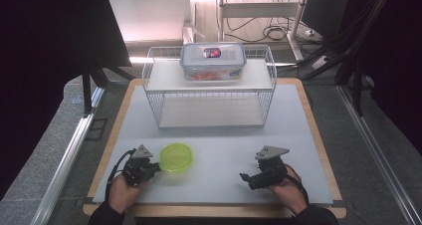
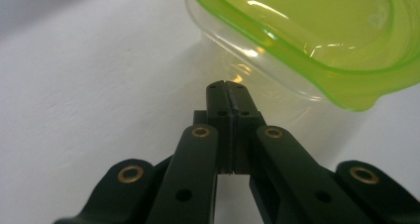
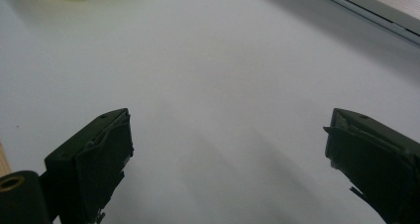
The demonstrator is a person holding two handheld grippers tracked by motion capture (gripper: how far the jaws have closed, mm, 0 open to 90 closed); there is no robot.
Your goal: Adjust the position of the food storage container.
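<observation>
round clear tub with glossy lime lid sits on matte white mat, in front of wire rack. left gripper, black jaws pressed together, tips just beside tub wall. right gripper, jaws wide apart, well right of tub.

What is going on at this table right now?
A person holds a tool in each hand over a grey mat. The left tool, jaws shut and empty, sits right beside a small green-lidded container. The right tool rests open, apart from it. A larger lidded box sits on top of a wire rack.
</observation>
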